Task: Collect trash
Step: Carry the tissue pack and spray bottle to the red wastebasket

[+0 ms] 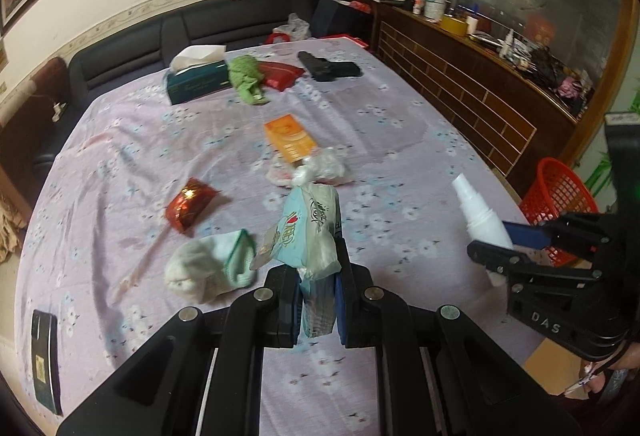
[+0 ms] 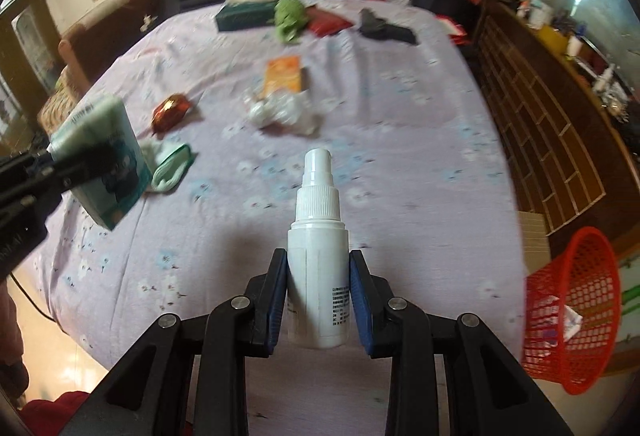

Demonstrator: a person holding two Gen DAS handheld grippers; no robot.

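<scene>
Left wrist view: left gripper (image 1: 316, 310) clenched on a pale blue tissue pack (image 1: 308, 232), which sticks up from between the pads, clear of the cloth.
Right wrist view: right gripper (image 2: 319, 302) grasping a white spray bottle (image 2: 319, 264) by its body, nozzle pointing away; bottle held above the table (image 2: 400, 172).
Just beyond left gripper: white-and-green sock (image 1: 212, 266) lying on the floral cloth.
Beside sock: red foil wrapper (image 1: 190, 206).
Mid-table: crumpled clear plastic (image 1: 316, 168), touching an orange box (image 1: 290, 136).
Far edge: tissue box (image 1: 198, 78), green cloth (image 1: 248, 78), red packet (image 1: 282, 74), black object (image 1: 330, 68).
Off table, right side: red mesh basket (image 2: 576, 312) on the floor, some scraps inside.
</scene>
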